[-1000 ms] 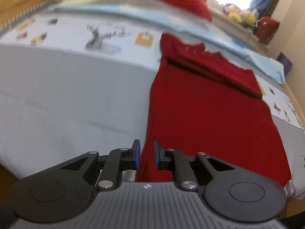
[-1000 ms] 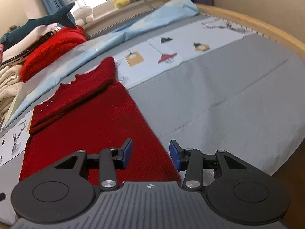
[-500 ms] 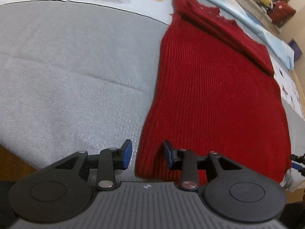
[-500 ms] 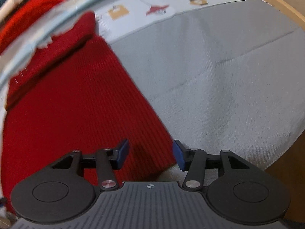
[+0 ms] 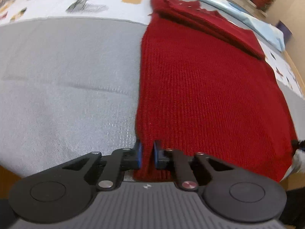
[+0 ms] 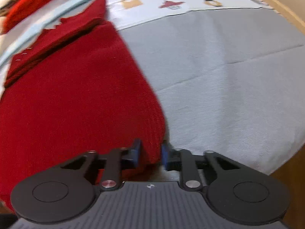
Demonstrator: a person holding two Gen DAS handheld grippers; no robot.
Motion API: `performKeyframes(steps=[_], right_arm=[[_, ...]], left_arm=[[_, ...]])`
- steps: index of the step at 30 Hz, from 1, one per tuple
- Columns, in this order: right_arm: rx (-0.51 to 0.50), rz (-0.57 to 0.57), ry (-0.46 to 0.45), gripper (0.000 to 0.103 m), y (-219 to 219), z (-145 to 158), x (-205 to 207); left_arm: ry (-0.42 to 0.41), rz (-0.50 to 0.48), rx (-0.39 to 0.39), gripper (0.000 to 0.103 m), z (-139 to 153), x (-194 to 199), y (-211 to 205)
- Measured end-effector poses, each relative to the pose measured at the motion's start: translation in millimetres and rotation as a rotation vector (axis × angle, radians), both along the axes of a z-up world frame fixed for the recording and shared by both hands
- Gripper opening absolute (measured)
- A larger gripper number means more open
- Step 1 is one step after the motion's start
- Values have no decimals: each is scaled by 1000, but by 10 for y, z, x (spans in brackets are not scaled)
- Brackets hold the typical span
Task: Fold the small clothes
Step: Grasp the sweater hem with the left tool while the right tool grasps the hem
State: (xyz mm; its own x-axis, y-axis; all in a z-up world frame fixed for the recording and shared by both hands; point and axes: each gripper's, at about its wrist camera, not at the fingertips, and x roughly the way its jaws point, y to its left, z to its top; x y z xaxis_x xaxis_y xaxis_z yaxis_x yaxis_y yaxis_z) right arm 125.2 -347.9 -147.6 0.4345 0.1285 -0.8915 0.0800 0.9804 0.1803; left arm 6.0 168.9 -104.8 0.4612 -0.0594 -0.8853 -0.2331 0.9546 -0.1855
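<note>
My left tongs (image 5: 146, 153) pinch the near left corner of the red sweater (image 5: 205, 87), which lies flat on the grey bed (image 5: 63, 87). My right tongs (image 6: 150, 152) are closing on its near right corner, pads pressing the knit.

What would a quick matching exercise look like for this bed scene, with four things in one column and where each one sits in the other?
Things:
1. left gripper
2. right gripper
3. folded sleeve
4. deer print

Places:
A. across the far end of the red sweater
B. on the pale strip of bedding beyond the grey sheet
C. at the sweater's near corner, grey sheet to its right
D. at the sweater's near corner, grey sheet to its left

Pairs: 1-D, 2-C, 3-A, 4-B
</note>
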Motion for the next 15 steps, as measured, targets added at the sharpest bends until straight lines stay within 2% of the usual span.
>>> performKeyframes(steps=[3, 4, 7, 9, 13, 15], right_arm=[[67, 0, -44, 19, -44, 109, -73], [113, -7, -83, 19, -79, 208, -123], [149, -2, -142, 18, -148, 382, -216], [137, 1, -129, 18, -173, 396, -267], [100, -20, -23, 22, -157, 189, -204], [34, -4, 2, 30, -85, 118, -149]], left_arm=[[-69, 6, -11, 8, 176, -93, 44], [-102, 10, -20, 8, 254, -143, 66], [-183, 18, -36, 7, 470, -284, 134], [-154, 21, -24, 7, 438, -280, 139], [-20, 55, -88, 11, 127, -132, 171], [22, 72, -96, 22, -9, -47, 205]])
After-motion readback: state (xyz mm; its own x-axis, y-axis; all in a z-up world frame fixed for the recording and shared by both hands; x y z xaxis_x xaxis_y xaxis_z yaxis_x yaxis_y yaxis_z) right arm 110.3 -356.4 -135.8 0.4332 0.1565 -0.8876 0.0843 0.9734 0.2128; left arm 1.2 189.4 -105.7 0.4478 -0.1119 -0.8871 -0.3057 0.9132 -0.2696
